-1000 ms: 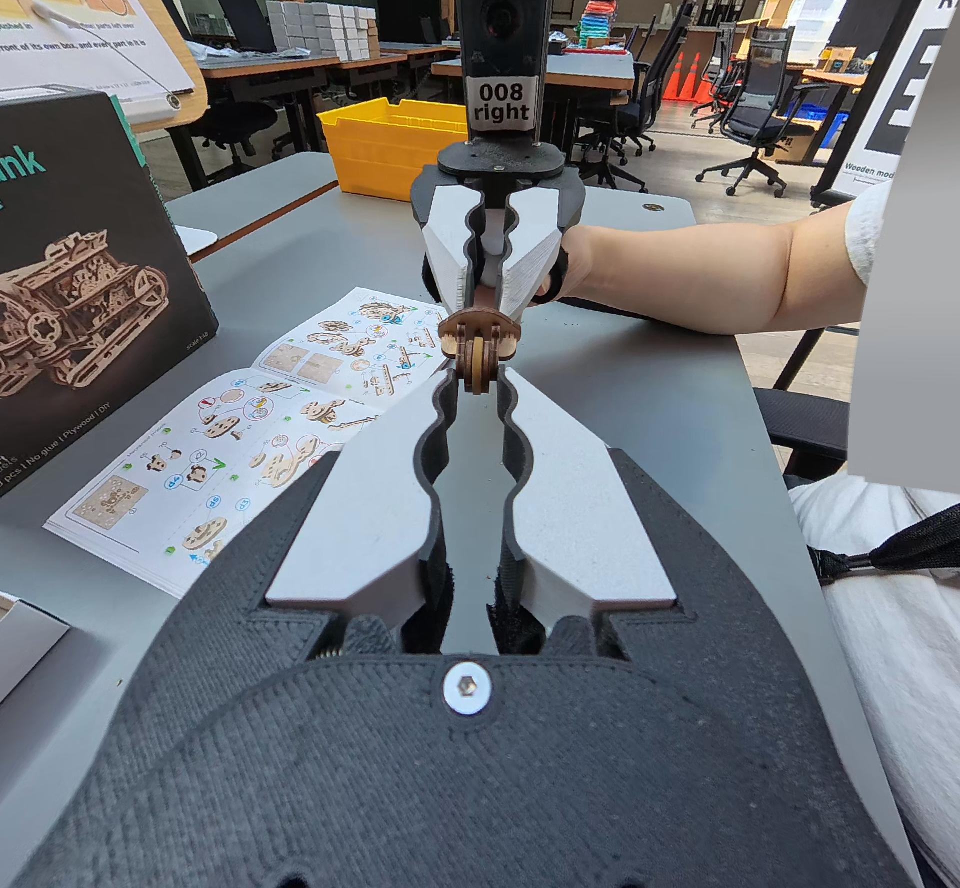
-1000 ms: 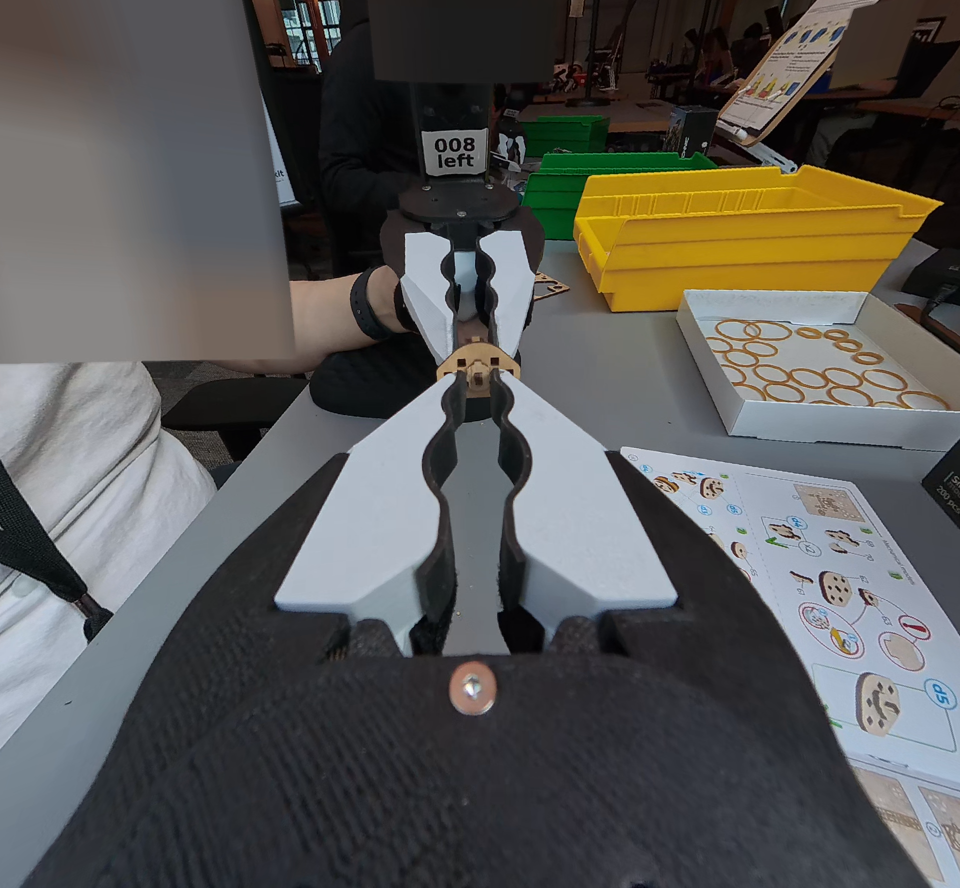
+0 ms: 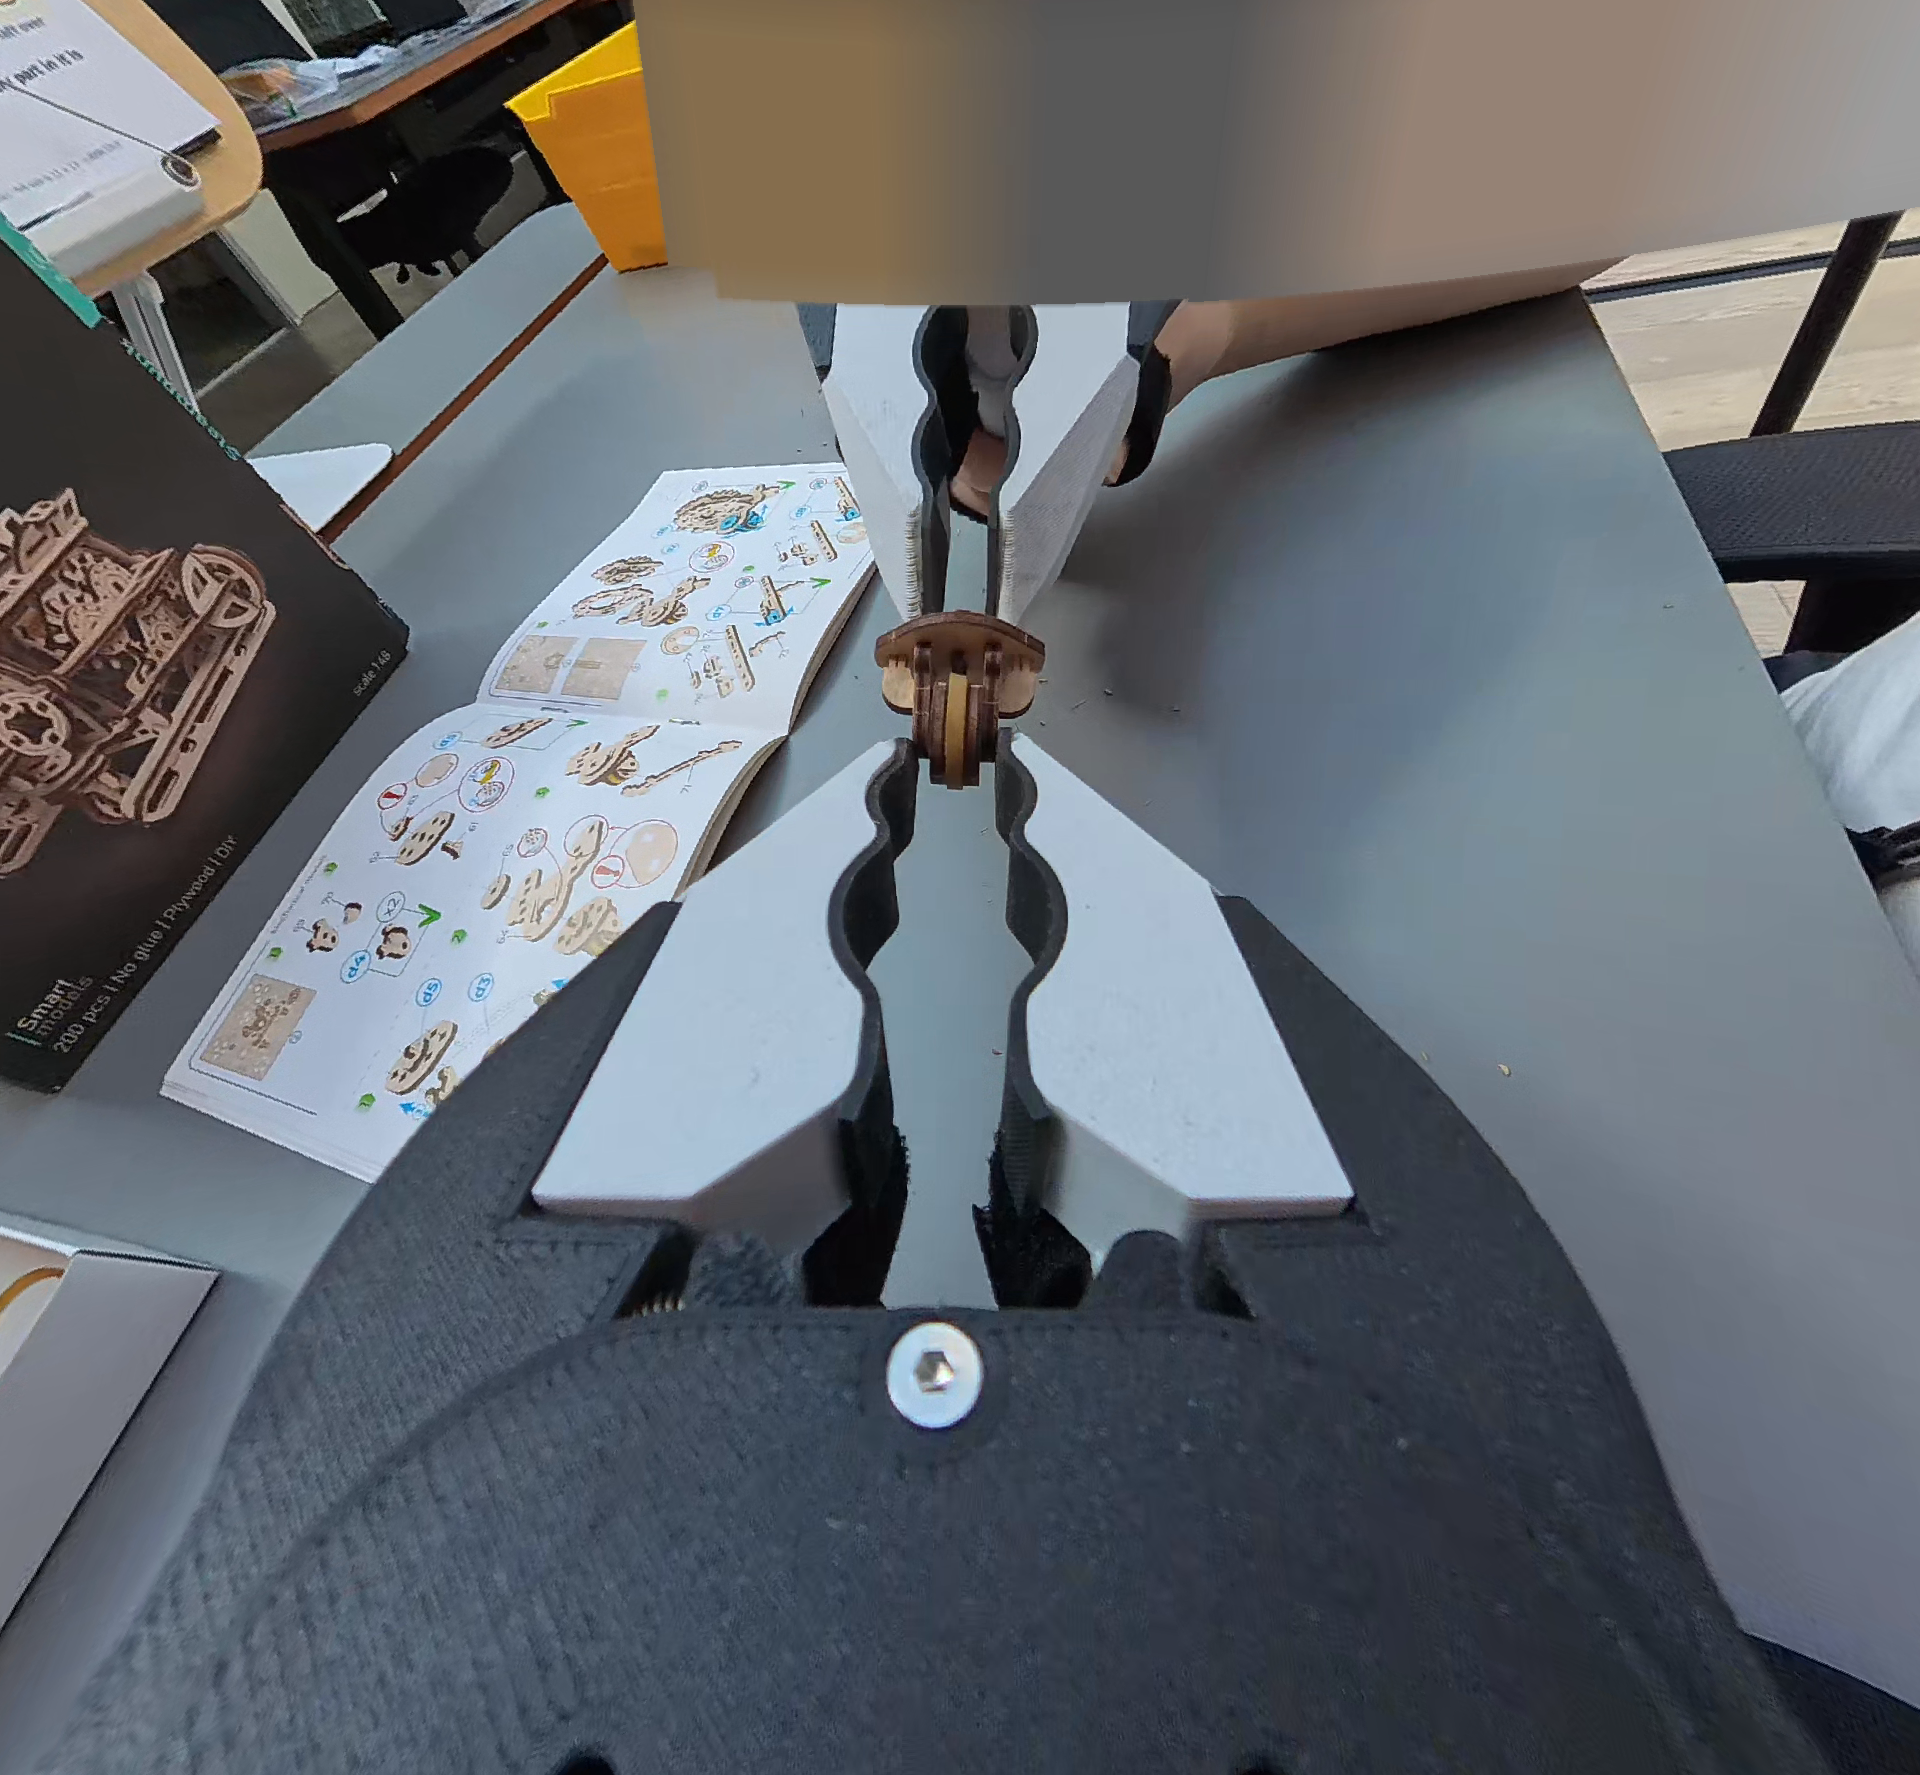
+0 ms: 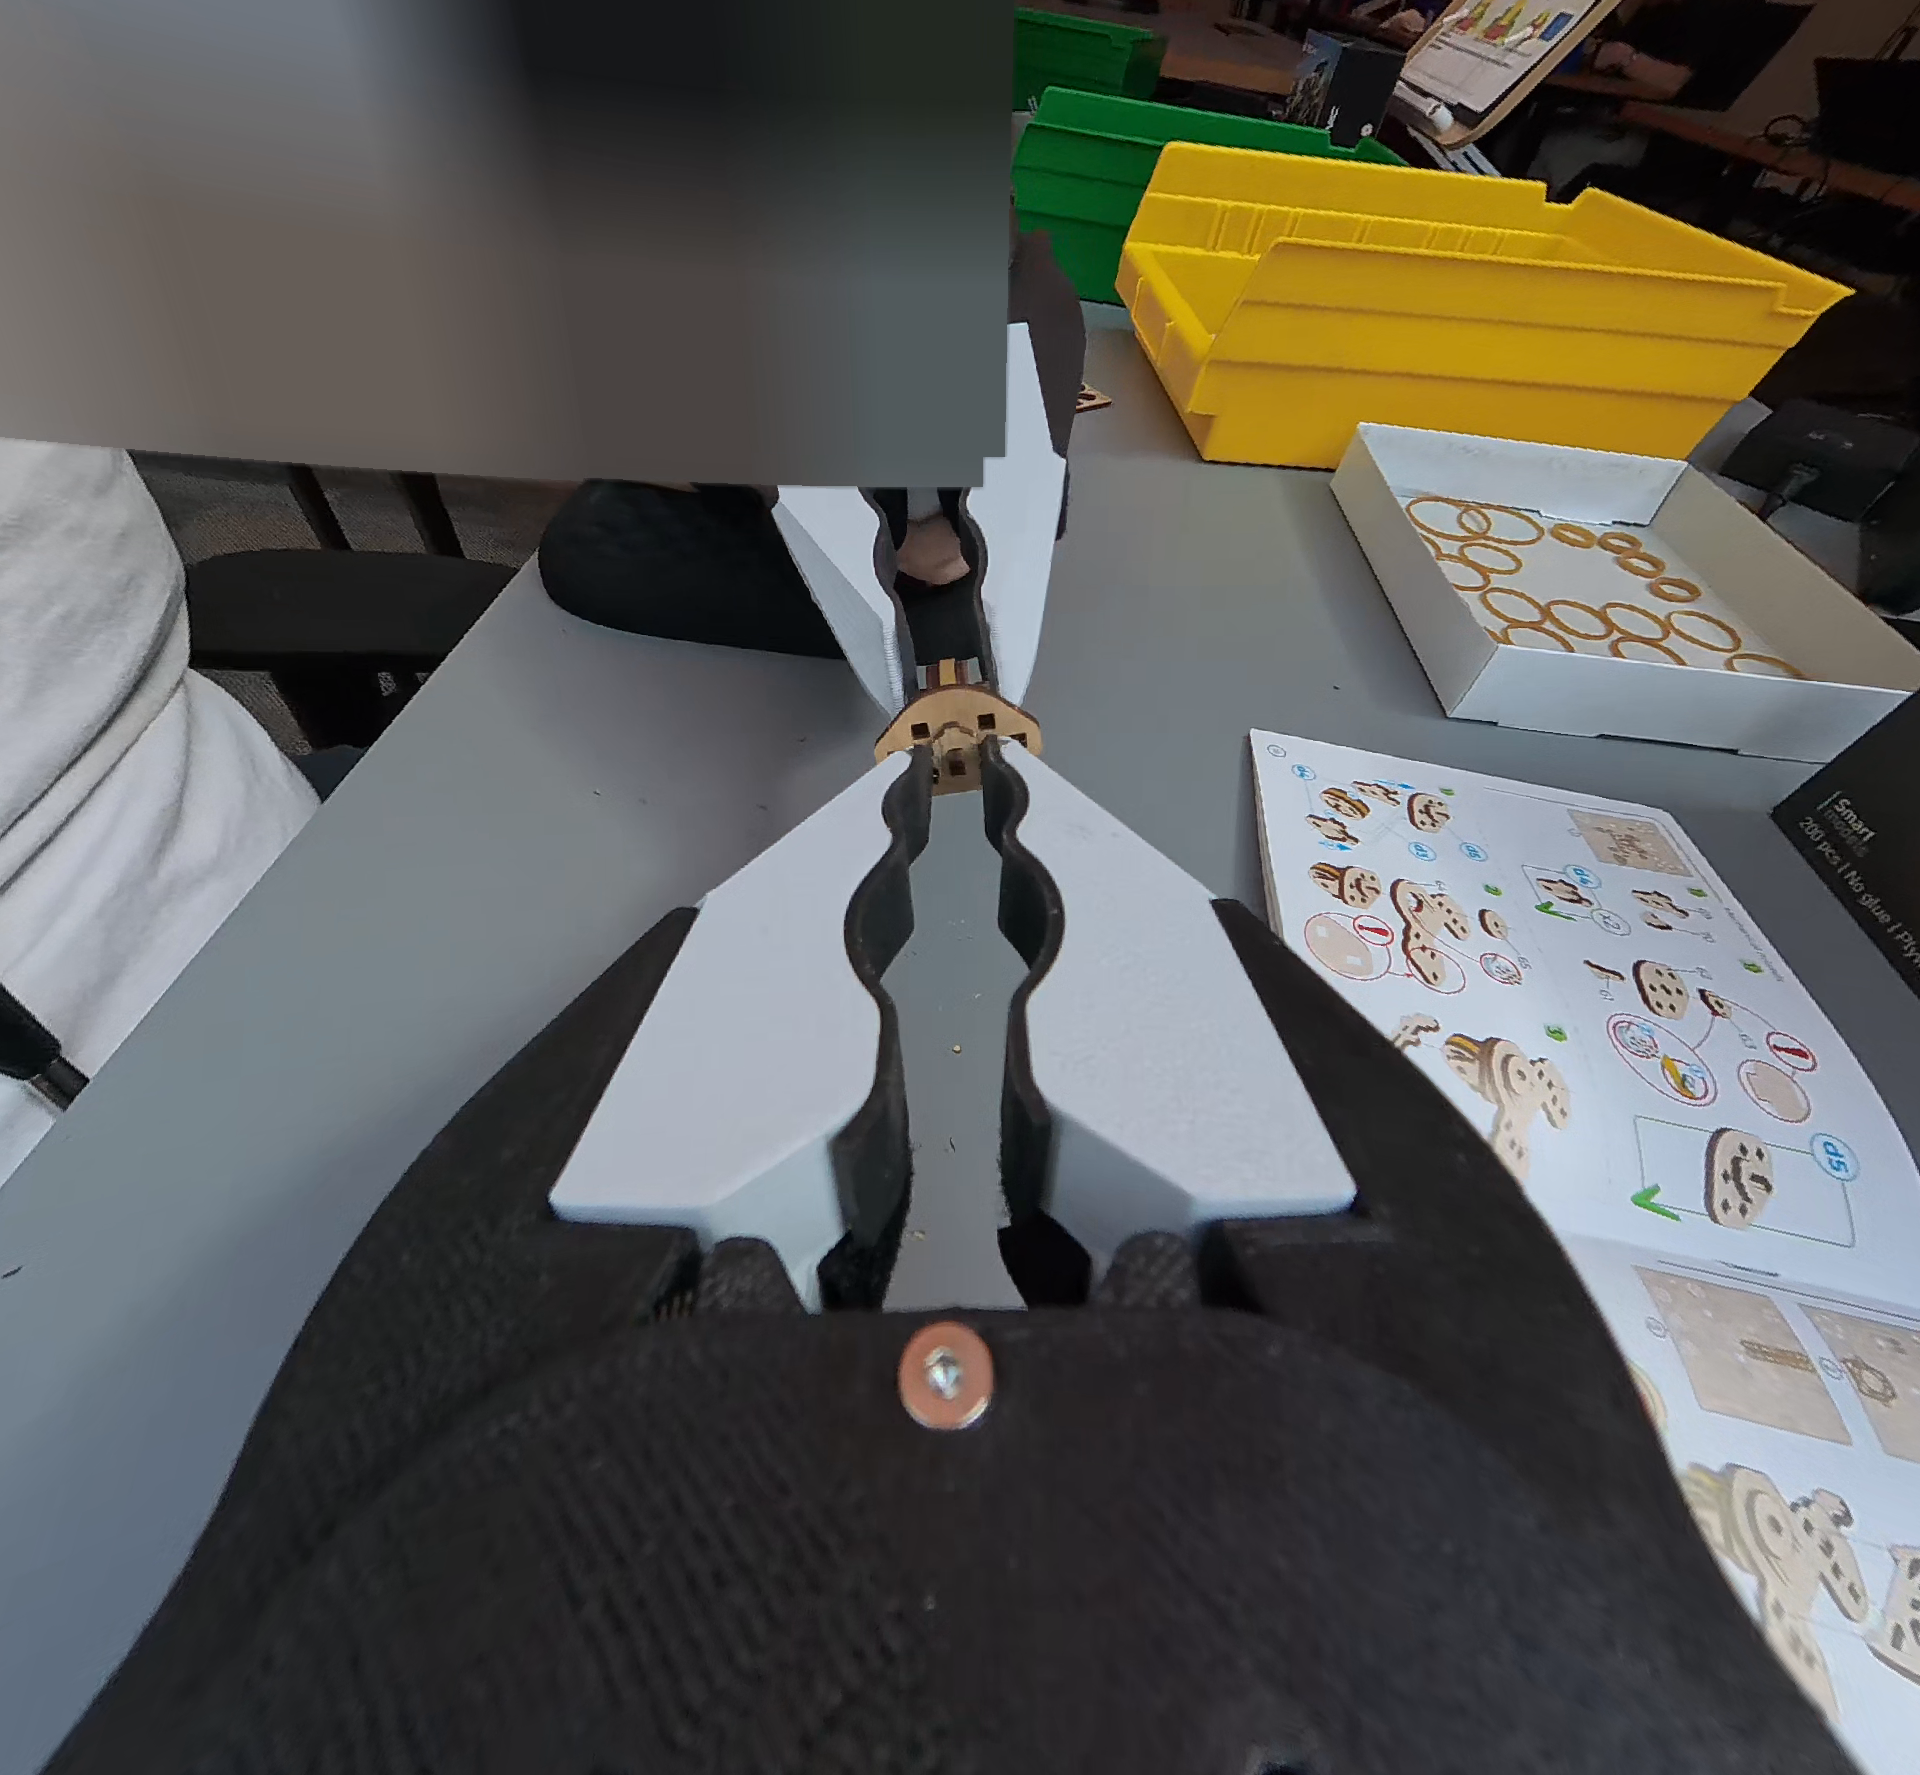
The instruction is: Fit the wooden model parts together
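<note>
Above the grey table (image 3: 1351, 686), the two grippers meet tip to tip on the small wooden assembly (image 3: 956, 686). The left gripper (image 3: 956, 761) is pinched narrow on its disc stack, while the right gripper (image 4: 951, 769) is clamped on the peg at its domed end. The open manual (image 3: 582, 769) lies on the table just beside the assembly, with a tray of wooden rings (image 4: 1600, 582) beyond it.

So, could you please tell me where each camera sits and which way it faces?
Left wrist view: on the left gripper, facing the right gripper; a forearm shows behind it.
Right wrist view: on the right gripper, facing the left gripper; a white-clad torso shows at the left edge.
Shared: the wooden assembly pinched between both, the instruction booklet, the grey table.
</note>
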### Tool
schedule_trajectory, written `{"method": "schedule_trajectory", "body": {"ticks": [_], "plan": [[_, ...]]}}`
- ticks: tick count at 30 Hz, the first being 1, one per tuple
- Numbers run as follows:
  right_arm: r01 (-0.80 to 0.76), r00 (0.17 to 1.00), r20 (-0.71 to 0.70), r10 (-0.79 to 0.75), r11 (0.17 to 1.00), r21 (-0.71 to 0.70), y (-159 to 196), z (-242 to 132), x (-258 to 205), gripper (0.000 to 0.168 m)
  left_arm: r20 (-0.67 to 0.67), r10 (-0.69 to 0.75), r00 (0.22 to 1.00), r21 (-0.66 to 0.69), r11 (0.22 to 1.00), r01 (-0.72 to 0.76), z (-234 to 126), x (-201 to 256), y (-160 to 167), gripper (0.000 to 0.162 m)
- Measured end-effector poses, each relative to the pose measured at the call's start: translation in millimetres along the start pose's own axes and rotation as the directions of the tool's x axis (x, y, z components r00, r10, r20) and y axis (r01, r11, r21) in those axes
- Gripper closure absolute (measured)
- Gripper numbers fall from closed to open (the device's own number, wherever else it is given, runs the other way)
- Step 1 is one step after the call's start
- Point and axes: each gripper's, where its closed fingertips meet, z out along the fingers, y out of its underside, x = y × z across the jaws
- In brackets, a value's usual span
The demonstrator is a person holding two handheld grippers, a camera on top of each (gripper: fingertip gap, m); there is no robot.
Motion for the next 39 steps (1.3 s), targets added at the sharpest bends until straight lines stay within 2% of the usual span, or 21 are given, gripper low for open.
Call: {"method": "schedule_trajectory", "body": {"ticks": [39], "plan": [[-0.002, 1.0, -0.029, 0.0, 0.997, -0.083, 12.9, 5.5, 0.4, 0.161, -0.005, -0.032, 0.999, -0.081, 0.996, 0.031, 5.6, 1.3, 15.0, 0.15]]}}
